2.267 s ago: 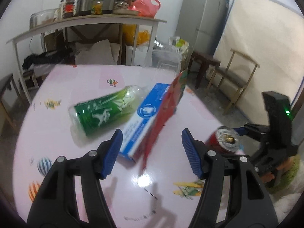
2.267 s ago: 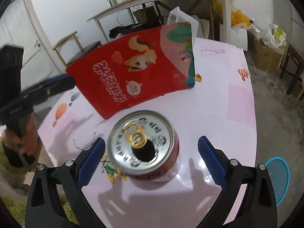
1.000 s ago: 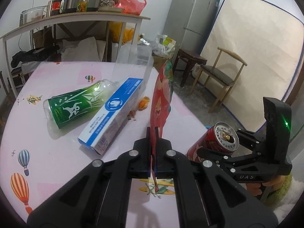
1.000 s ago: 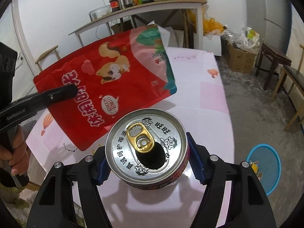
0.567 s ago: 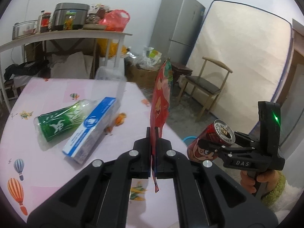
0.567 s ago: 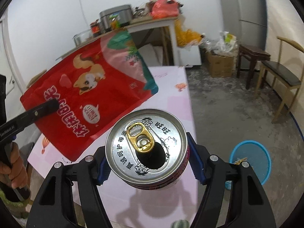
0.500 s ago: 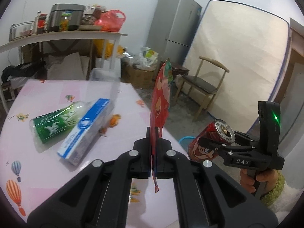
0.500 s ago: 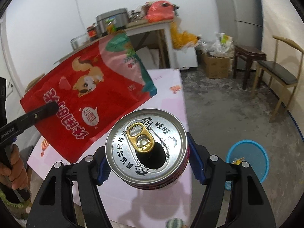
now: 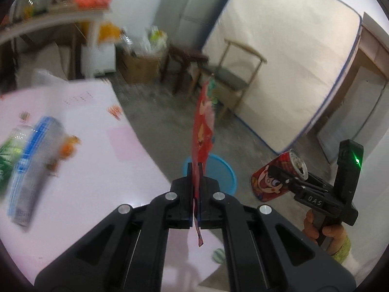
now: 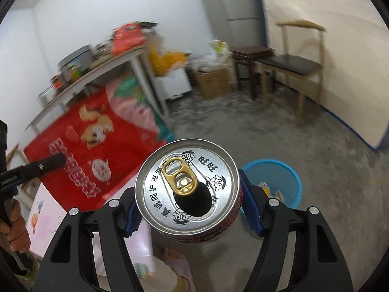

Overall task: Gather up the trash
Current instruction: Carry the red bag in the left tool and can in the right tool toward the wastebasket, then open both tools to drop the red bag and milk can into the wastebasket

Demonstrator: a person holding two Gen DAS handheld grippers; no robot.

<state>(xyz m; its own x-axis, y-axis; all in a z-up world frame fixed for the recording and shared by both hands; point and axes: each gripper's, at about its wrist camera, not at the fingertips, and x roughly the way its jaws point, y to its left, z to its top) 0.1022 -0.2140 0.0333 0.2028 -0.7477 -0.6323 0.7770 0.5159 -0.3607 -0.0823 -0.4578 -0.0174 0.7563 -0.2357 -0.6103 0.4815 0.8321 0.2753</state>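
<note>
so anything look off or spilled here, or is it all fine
Nothing spilled or damaged that shows. The opened can sits tilted but firmly between the right gripper pads, and the red snack bag hangs pinched by its edge in the left gripper. Orange scraps lie loose on the pink table; motion blur hides finer detail.

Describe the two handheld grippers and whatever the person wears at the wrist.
Both the left gripper and the right gripper are black plastic, with silver screws and blue finger pads. The right one carries a green light and white "DAS" lettering. A yellow-green knitted cuff shows at the right wrist.
</note>
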